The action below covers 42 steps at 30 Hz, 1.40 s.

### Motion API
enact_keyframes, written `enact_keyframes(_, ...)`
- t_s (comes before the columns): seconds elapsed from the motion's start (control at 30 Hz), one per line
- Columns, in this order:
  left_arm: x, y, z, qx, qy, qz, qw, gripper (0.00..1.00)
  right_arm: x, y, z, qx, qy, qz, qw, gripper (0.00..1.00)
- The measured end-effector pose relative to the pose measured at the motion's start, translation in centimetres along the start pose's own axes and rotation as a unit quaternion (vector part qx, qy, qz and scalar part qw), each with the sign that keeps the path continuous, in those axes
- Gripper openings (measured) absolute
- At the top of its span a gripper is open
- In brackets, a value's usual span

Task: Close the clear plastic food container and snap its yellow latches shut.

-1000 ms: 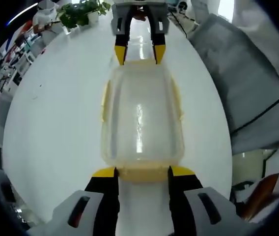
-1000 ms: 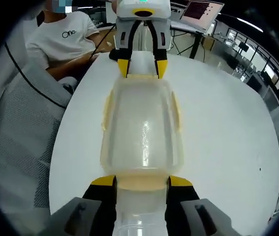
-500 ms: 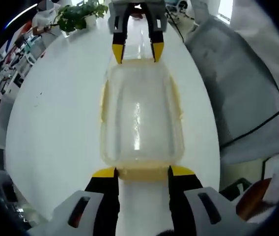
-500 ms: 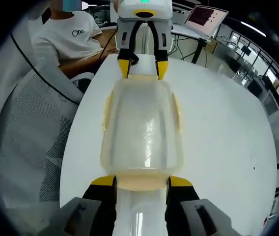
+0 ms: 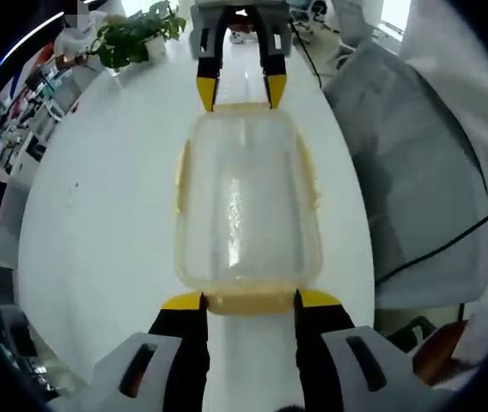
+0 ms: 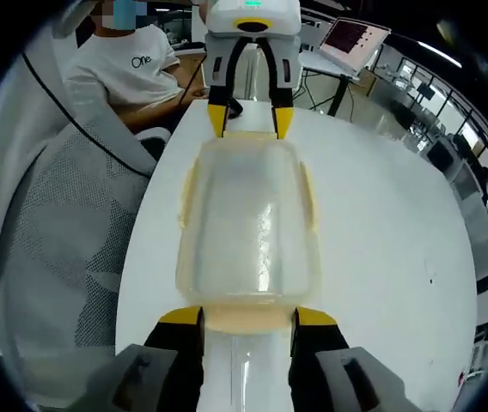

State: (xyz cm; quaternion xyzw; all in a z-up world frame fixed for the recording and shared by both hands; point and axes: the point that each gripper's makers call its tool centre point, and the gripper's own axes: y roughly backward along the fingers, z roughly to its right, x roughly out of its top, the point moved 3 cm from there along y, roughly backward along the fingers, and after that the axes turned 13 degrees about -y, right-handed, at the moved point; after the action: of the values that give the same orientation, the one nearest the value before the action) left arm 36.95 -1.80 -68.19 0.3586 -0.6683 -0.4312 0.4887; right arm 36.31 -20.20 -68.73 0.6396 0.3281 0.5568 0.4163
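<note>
Container [image 5: 247, 202], clear plastic with yellow latches [image 5: 247, 300], sits lid-on lengthwise on the white table [image 5: 98, 223] in the left gripper view; the left gripper [image 5: 247, 299] has its jaws spread either side of the near end latch, and the right gripper [image 5: 240, 93] brackets the far end likewise. Right gripper view: same container [image 6: 248, 219], right gripper [image 6: 247, 316] jaws parted at the near latch, left gripper [image 6: 249, 122] at the far end; whether any jaw actually touches, cannot tell. Mesh chair [image 6: 64, 249] and a seated person [image 6: 128, 69] beside the table.
</note>
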Motion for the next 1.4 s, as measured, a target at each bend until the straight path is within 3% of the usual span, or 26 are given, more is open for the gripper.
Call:
enact_keyframes(0.67, 6.1, 0.0, -2.6, 0.001, 0.0, 0.007, 1.0, 0.36, -4.2, 4.7, 1.8, -0.006, -0.001, -0.002, 1.0, 0.36)
enact_keyframes(1.4, 9.5, -2.6, -5.1, -0.004, 0.006, 0.012, 0.9999, 0.36, -8.1, 6.3, 4.2, -0.007, 0.002, -0.015, 0.9999, 0.36)
